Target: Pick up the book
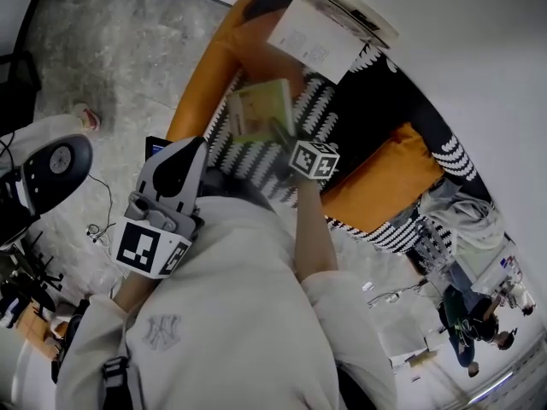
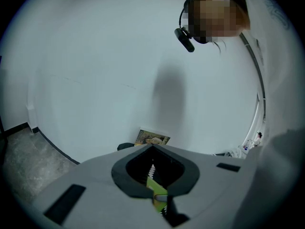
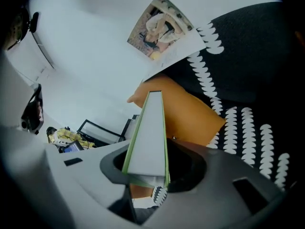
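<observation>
Thin green-covered paperback book [image 1: 261, 109] held over the orange sofa [image 1: 203, 79]
Head view: right gripper [image 1: 279, 131] carries it; left gripper view: left gripper [image 2: 152, 148] pressed together, empty; right gripper view: jaws pinch only the book's near edge, so it may pivot and slip

The only sign that can be read is an interlocked "NY" monogram [image 1: 161, 331] on the person's pale shirt [image 1: 239, 306], at seven o'clock in the head view, while print on the green book [image 1: 261, 109] and the open book [image 1: 318, 34] is too small to read.
</observation>
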A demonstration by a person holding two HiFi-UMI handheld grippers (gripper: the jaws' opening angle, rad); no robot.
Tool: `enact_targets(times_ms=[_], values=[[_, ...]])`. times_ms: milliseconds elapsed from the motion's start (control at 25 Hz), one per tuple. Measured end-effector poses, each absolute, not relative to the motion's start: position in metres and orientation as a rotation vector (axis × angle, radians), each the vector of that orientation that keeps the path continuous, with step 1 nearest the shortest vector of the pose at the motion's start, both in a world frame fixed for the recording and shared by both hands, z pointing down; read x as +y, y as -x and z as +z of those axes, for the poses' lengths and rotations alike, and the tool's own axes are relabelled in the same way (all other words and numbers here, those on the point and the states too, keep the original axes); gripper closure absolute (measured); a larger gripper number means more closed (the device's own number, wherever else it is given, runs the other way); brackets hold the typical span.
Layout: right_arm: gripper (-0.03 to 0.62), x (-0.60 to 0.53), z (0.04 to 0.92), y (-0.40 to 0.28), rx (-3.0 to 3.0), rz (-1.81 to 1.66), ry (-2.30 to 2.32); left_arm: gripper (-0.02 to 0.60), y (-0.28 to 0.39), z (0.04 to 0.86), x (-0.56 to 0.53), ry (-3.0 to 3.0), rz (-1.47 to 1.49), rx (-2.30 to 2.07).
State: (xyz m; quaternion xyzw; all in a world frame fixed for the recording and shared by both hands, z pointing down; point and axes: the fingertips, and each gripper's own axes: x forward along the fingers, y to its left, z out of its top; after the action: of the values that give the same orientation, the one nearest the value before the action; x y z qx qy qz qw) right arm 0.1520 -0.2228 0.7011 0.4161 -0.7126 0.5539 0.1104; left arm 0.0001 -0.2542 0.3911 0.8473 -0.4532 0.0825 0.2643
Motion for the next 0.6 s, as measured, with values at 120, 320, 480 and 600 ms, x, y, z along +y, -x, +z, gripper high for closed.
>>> enact_targets(times_ms=[120, 320, 480, 600], values=[[0.444, -0.22, 0.69, -0.158, -2.088, 1.662, -1.319, 0.572, 0.009, 0.384, -0.247, -2.292, 0.195, -1.239], [0.444, -0.217, 0.668, -0.17, -2.097, 1.784, -1.511, 0.572, 0.017, 0.369, -0.241, -2.326, 0.142, -1.256], [0.444, -0.209, 0.645, -0.174, -2.118, 1.801, -1.586, 0.572, 0.019, 0.355, -0.235, -2.372, 0.103, -1.262], [0.444, -0.206, 0.623, -0.177, -2.15, 1.804, -1.622, 0.572, 0.022, 0.345, -0.23, -2.4, 0.076, -1.264]])
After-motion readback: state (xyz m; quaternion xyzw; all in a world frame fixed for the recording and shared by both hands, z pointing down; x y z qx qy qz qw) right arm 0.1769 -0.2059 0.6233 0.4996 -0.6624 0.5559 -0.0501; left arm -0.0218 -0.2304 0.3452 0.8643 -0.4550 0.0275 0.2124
